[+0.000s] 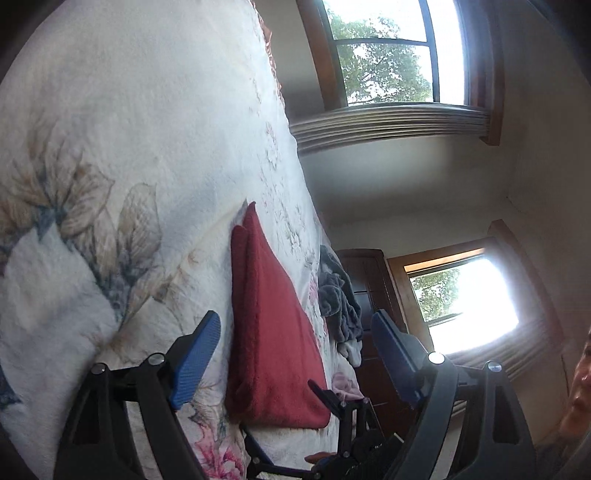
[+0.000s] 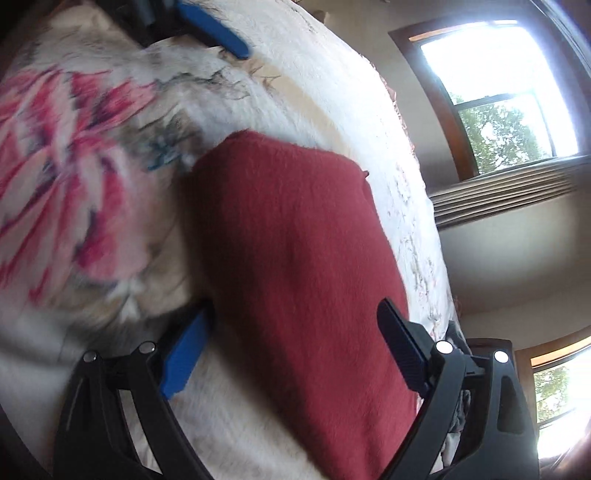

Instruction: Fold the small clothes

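A dark red folded cloth (image 1: 273, 332) (image 2: 295, 258) lies flat on a white blanket with flower prints (image 1: 147, 147) (image 2: 92, 166). My left gripper (image 1: 295, 321) is open and hovers over the cloth's near part, its blue fingers (image 1: 195, 354) well apart and holding nothing. My right gripper (image 2: 295, 310) is open too, and the near end of the red cloth lies between its wide-spread fingers (image 2: 184, 354). The right gripper's black frame (image 1: 347, 432) shows at the bottom of the left wrist view. One blue finger of the left gripper (image 2: 218, 27) shows at the top of the right wrist view.
A heap of grey clothes (image 1: 338, 306) and a pink piece (image 1: 345, 387) lie at the bed's far edge. Behind them stands dark wooden furniture (image 1: 369, 280). Two bright windows (image 1: 388, 55) (image 1: 465, 295) are in the wall. A person (image 1: 580, 387) is at the right edge.
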A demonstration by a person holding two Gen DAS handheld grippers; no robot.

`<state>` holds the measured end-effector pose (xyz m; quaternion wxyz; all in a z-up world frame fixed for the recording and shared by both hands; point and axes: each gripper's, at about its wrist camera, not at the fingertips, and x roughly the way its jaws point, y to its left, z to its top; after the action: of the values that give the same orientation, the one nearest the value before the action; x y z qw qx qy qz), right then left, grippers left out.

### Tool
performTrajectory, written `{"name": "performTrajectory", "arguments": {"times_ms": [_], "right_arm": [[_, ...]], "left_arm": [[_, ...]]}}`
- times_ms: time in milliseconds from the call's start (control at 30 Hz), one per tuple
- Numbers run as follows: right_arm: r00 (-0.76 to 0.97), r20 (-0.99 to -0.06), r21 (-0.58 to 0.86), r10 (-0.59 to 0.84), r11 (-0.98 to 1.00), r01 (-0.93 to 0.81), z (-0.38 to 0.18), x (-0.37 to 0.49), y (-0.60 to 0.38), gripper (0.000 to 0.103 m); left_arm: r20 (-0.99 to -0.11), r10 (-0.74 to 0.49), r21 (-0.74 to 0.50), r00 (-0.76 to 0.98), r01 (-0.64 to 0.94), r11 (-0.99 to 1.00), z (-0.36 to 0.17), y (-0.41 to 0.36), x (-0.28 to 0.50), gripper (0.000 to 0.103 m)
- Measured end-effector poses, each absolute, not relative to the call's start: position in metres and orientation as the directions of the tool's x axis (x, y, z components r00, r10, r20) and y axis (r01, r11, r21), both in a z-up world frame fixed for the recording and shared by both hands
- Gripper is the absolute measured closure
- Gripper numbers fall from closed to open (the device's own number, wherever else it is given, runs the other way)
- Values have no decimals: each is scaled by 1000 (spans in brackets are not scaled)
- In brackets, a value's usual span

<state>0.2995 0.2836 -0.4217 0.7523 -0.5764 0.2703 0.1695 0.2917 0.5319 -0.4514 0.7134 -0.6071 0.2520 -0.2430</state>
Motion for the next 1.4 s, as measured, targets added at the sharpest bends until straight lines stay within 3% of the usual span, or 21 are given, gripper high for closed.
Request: {"name": "performTrajectory", "arguments": {"times_ms": [67, 200, 567, 1233, 1400], "right_arm": [[808, -586, -789, -65, 271, -551, -424, 310, 292, 15], [811, -580, -796, -79, 267, -543, -421, 325, 302, 21], [774, -627, -760, -90, 288, -582, -429, 327, 316, 64], [704, -708, -653, -59, 437, -619, -408, 357, 313, 82], [696, -717, -622, -38, 486, -614, -393, 365, 308, 85]], "left_arm": [[-26, -651, -995, 758, 45, 93, -454, 535, 291, 19], [-32, -656, -996, 754, 30, 84, -456, 535, 293, 19], [-64, -668, -996, 741, 0, 94, -458, 536, 292, 19], [-70, -686, -995, 724, -1, 99, -446, 531, 301, 18], [-18, -709, -999, 705, 16, 41, -433, 532, 318, 17]]}}
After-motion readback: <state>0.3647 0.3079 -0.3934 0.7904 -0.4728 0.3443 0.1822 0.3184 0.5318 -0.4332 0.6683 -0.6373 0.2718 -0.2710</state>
